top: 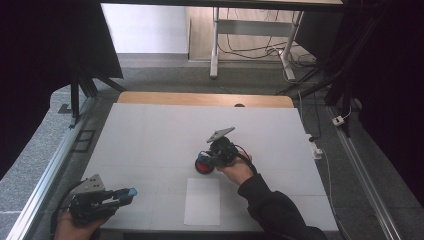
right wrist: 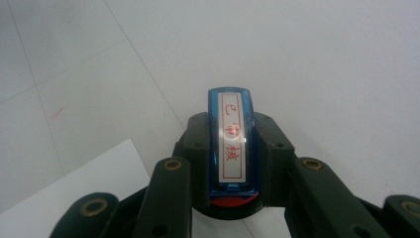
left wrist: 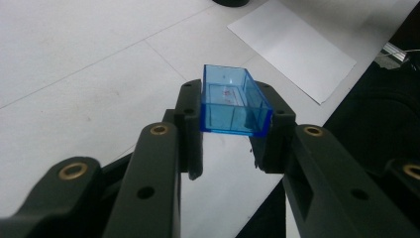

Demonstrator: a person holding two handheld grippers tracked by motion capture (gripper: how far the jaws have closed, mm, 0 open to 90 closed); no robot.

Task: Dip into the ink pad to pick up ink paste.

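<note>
A clear blue cap [left wrist: 233, 106], a blue stamp [right wrist: 231, 144] with red-lettered white label, white sheet [top: 202, 201].

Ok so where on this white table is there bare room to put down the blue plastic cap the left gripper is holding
Most of the white table is bare: the whole far half, and the left side beyond the left gripper with its clear blue plastic cap. It is crowded mid-table, where the right gripper holds a blue stamp over a round red-and-black ink pad, beside the white paper sheet.

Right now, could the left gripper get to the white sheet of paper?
Probably not as is: the left gripper is shut on a blue cap, so its jaws are occupied, though the table between it and the white sheet looks clear.
</note>
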